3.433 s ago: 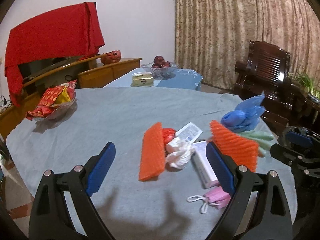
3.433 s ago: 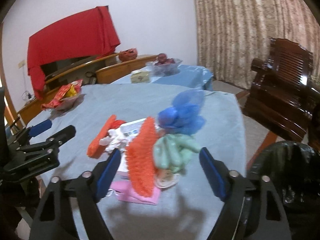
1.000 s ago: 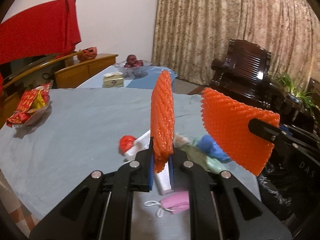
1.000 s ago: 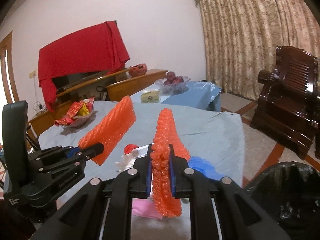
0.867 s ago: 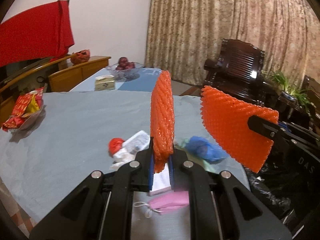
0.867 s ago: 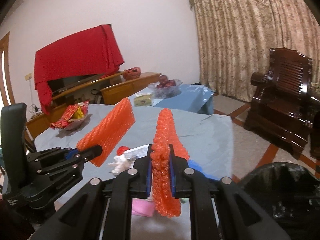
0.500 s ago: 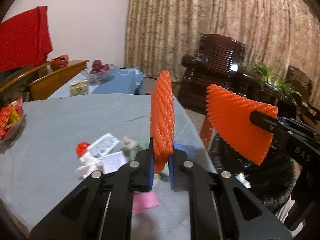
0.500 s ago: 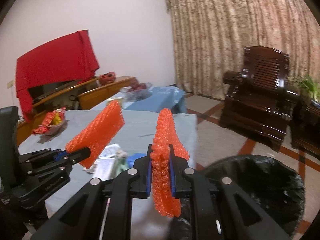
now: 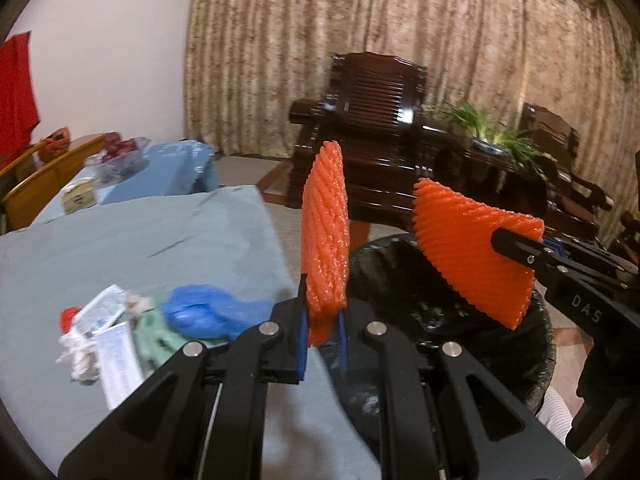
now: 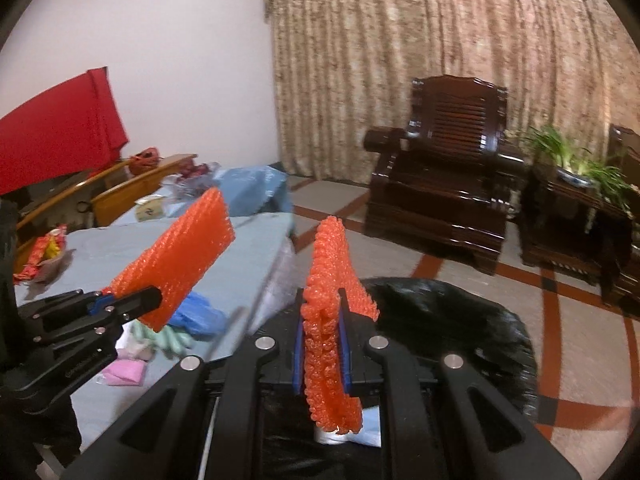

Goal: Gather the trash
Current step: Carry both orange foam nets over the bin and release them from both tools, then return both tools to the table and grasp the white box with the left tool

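Note:
My left gripper (image 9: pixel 322 322) is shut on an orange foam net sleeve (image 9: pixel 325 232) that stands upright at the table's right edge, beside the black-lined trash bin (image 9: pixel 404 288). My right gripper (image 10: pixel 321 338) is shut on a second orange foam net sleeve (image 10: pixel 330 304) and hangs over the bin (image 10: pixel 448 320). In the left wrist view the right gripper (image 9: pixel 516 246) carries its sleeve (image 9: pixel 472 256) above the bin. The right wrist view shows the left gripper (image 10: pixel 132 300) with its sleeve (image 10: pixel 180 260) over the table.
On the grey tablecloth (image 9: pixel 120 240) lie a blue bag (image 9: pixel 204 314), a green bag (image 9: pixel 150 332), white packets (image 9: pixel 116 356), a red cap (image 9: pixel 69 316) and a pink mask (image 10: pixel 124 372). Dark wooden armchairs (image 10: pixel 444 152) and a plant (image 10: pixel 576 164) stand behind the bin.
Both grippers have swung to the right with their orange sleeves, away from the trash pile and toward the black bin. The right one now hangs over the bin. Both grips stay shut.

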Available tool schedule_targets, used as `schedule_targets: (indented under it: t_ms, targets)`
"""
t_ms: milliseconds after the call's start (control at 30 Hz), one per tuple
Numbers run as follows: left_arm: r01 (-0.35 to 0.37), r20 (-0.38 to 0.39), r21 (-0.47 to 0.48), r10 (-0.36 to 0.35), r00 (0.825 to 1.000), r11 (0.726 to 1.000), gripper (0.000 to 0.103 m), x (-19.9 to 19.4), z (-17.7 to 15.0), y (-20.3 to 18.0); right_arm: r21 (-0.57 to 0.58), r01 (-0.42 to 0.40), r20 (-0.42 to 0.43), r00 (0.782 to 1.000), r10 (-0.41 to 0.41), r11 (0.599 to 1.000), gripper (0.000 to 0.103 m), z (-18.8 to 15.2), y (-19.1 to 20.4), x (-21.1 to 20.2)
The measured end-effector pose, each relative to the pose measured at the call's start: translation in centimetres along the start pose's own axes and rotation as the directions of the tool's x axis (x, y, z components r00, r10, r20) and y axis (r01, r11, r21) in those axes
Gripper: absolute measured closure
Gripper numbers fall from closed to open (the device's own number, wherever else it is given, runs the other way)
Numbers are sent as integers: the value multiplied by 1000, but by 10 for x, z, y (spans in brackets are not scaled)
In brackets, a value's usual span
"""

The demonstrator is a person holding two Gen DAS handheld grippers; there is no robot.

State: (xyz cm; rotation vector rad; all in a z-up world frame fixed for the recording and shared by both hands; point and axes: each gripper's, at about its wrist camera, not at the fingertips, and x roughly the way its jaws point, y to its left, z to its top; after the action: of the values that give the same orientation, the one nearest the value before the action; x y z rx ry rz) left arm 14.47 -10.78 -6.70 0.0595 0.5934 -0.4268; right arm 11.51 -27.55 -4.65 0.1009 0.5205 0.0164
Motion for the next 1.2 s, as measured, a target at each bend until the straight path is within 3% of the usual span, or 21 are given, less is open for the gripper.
schedule_targets:
  t_ms: [433,567,767,833,900,1067,1200]
  targets:
    - [126,-77,52,-122,989,991,90,61,-16,-58,64,125,-73,990,-120,990,88,-26,-59,10]
    - [165,-98,42,-160,982,985,63,72,-21,-62,76,151,-90,985,-144,986,87,-31,-71,12]
    - [145,-96,31,-141,985,989,44,71,-23,-53,90,170,-88,983,-163,981,57,-35,-79,10]
    - [122,-84,27,-119,989,992,35,66,-23,-45,91,173,-81,983,-166,981,28,-34,-77,9]
    - [98,-71,22,-96,993,995,28,60,-22,-38,91,172,-64,984,-167,981,13,-34,-72,7]
    - [22,-37,7,-21,999,1000,17,40,-19,-14,78,126,-39,992,-123,989,6,-28,-54,8]
    - [-48,-20,-7,48,999,999,16,24,-18,11,57,80,-33,996,-78,995,6,-24,-33,13]
